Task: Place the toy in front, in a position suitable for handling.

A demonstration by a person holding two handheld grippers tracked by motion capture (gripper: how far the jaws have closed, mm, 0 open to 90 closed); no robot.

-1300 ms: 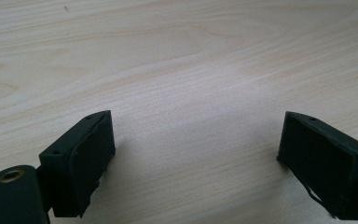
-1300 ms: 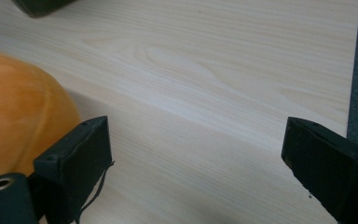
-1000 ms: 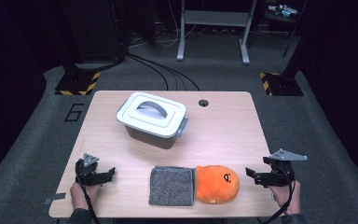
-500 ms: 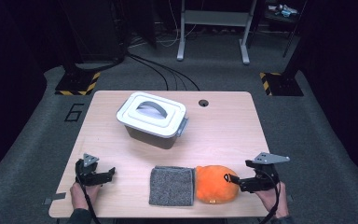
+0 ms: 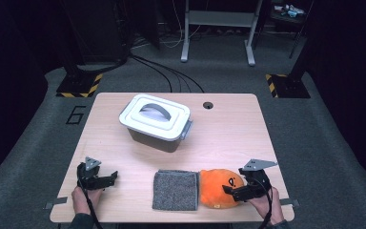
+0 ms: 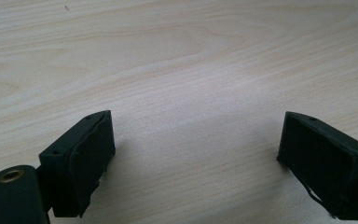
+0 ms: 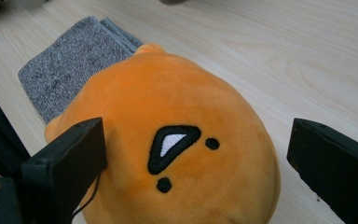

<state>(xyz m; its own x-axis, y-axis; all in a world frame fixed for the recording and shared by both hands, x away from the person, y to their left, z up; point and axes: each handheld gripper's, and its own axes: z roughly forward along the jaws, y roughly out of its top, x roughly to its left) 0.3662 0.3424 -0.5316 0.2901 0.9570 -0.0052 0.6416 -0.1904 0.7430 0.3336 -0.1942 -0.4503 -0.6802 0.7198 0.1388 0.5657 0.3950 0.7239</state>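
An orange plush toy (image 5: 217, 188) with a stitched face lies near the table's front edge, against the right side of a folded grey towel (image 5: 175, 190). My right gripper (image 5: 229, 192) is at the toy's right side. In the right gripper view the plush toy (image 7: 177, 140) lies between the wide-apart jaws of my right gripper (image 7: 196, 154), which have just been opening, and the towel (image 7: 70, 65) lies beyond it. My left gripper (image 5: 112, 177) rests open at the front left, and in the left gripper view my left gripper (image 6: 196, 158) has bare wood between its jaws.
A grey lidded box (image 5: 155, 119) with a handle stands at the middle back of the wooden table (image 5: 228, 129). A cable hole (image 5: 208, 105) sits near the far edge. Dark floor, cables and a stand frame lie beyond the table.
My right gripper has moved left from beside the toy until its jaws reach around the plush. The left gripper has stayed where it was.
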